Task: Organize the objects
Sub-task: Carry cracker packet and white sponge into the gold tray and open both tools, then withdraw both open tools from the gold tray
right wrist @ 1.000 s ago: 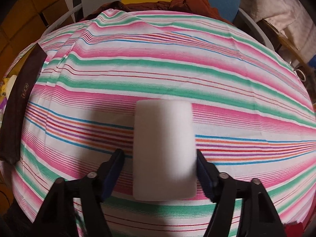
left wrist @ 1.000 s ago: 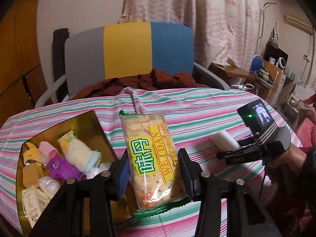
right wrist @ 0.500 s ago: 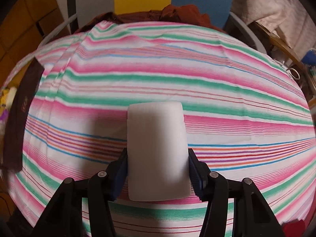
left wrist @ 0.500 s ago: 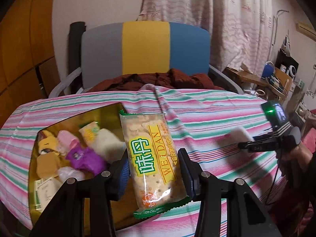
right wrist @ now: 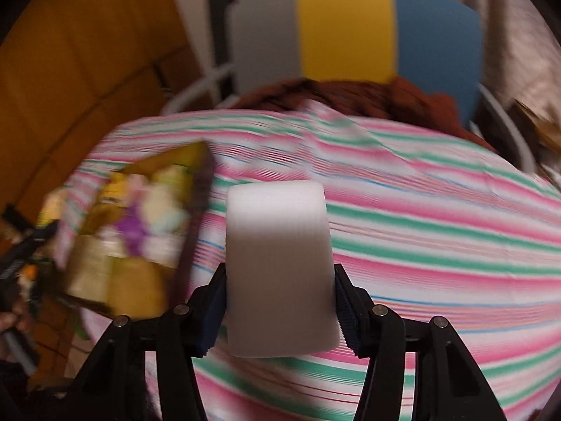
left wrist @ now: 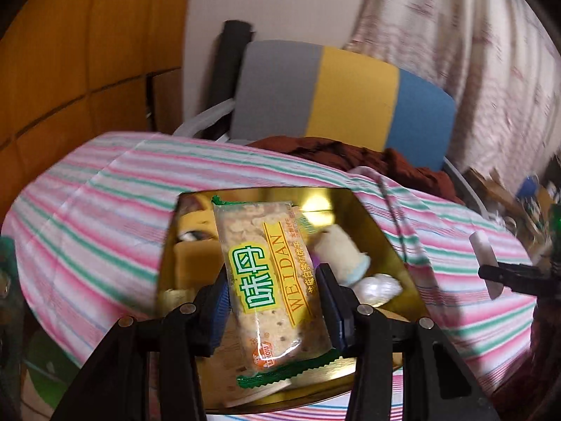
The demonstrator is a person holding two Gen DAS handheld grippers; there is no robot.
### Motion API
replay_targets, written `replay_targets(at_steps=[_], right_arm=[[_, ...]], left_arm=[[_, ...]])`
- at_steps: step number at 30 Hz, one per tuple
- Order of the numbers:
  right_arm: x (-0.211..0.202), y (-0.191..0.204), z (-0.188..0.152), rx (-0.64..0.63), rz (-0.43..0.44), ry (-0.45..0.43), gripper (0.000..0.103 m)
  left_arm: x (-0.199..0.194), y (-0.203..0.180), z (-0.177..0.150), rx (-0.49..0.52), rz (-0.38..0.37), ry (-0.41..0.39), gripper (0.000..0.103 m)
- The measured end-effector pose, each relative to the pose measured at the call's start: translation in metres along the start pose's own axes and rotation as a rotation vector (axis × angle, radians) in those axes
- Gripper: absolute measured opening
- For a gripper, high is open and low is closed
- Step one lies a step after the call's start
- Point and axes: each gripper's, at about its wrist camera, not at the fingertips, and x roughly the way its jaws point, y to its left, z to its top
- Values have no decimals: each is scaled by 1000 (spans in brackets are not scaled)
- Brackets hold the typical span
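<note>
Packet of crackers (left wrist: pixel 259 238), clear wrap with a yellow-green label, pinched lengthwise in the left gripper (left wrist: pixel 273 277); jaws pressed against both long edges, green crimped end nearest the camera. Hung in front of the open gold tin (left wrist: pixel 385 238), covering the middle of it in the left wrist view; could not tell whether touching anything inside. Seen in the tin around the packet: a yellow block (left wrist: pixel 196 259) to the left, a cream, soft-looking item with a pale blue end (left wrist: pixel 343 249) to the right, and a crumpled whitish wrapper (left wrist: pixel 378 286) just below that. Sat on the striped pink, green and white tablecloth (left wrist: pixel 105 210), toward the near edge of the table.

White block (right wrist: pixel 277 231) clamped in the right gripper (right wrist: pixel 279 277), jaws closed on its two sides, most of the block sticking out forward past the fingertips. Held above the tablecloth (right wrist: pixel 420 228), clear of the cloth. Showed the tin (right wrist: pixel 200 189) to the left in the right wrist view, badly blurred, with a jumble of yellow, purple and pale things inside. Picked out the same block (left wrist: pixel 485 256) at the far right of the left wrist view, well apart from the tin.

Beyond the table: a chair (left wrist: pixel 350 98) with a grey, yellow and blue back, a rust-brown garment (left wrist: pixel 350 154) heaped on its seat, and a patterned curtain (left wrist: pixel 455 35) behind.
</note>
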Motion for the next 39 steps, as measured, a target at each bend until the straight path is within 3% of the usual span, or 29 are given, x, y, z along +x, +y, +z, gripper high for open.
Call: replay_targets(at_steps=[7, 13, 19, 23, 30, 34, 39], right_arm=[[23, 84, 16, -41, 160, -28, 57], [50, 113, 32, -16, 192, -3, 60], [70, 119, 42, -3, 180, 26, 60], [82, 121, 40, 2, 188, 58, 70], [91, 124, 34, 1, 181, 76, 72], [78, 125, 29, -15, 136, 25, 78], [52, 128, 19, -56, 31, -74, 86]], left_arm=[[4, 16, -4, -58, -33, 25, 47], [19, -11, -13, -18, -108, 82, 47], [37, -20, -22, -9, -121, 133, 47], [38, -17, -24, -8, -103, 133, 48], [26, -11, -18, 5, -29, 85, 48], [17, -9, -13, 7, 23, 51, 50], [5, -8, -10, 5, 77, 11, 64]])
